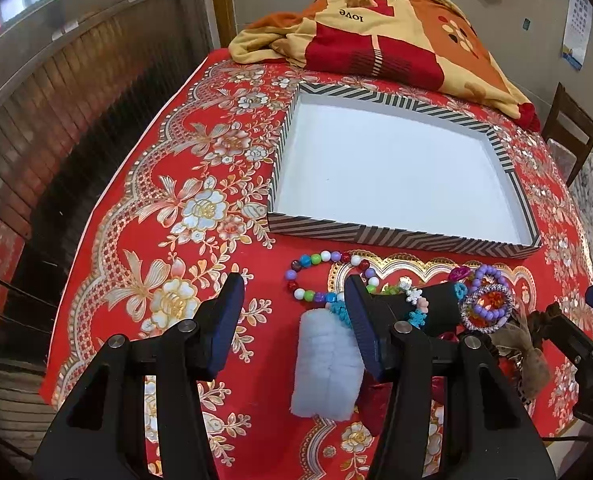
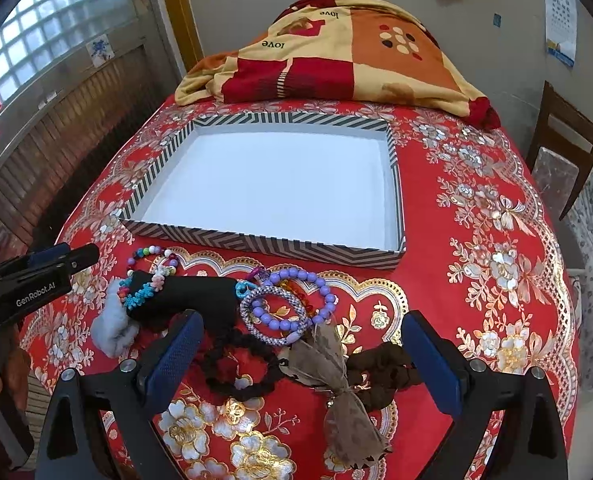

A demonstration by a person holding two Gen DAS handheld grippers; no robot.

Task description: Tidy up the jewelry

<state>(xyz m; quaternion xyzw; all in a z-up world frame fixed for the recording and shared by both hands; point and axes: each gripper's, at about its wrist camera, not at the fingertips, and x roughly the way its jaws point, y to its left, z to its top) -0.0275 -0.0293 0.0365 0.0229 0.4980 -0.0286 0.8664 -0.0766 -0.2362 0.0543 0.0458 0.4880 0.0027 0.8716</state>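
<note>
- Red floral tablecloth covers the table; patchwork blanket heaped at the far end, glass-block window far left, wooden chair off right.
- Striped tray sits ahead of both tools, white floor bare: nothing sorted yet, by the look of it.
- Jewelry all lies loose just short of the tray.
- Left gripper: jaws apart, holding nothing; multicolor bead bracelet just ahead, white fluffy piece between the fingers, black display cone just right.
- Right gripper: jaws wide, empty; black scrunchie, brown bow and dark brown scrunchie between the fingers.
- Purple bead bracelet and silver woven bangle overlap just ahead.
- Whole job left, judging from this.
</note>
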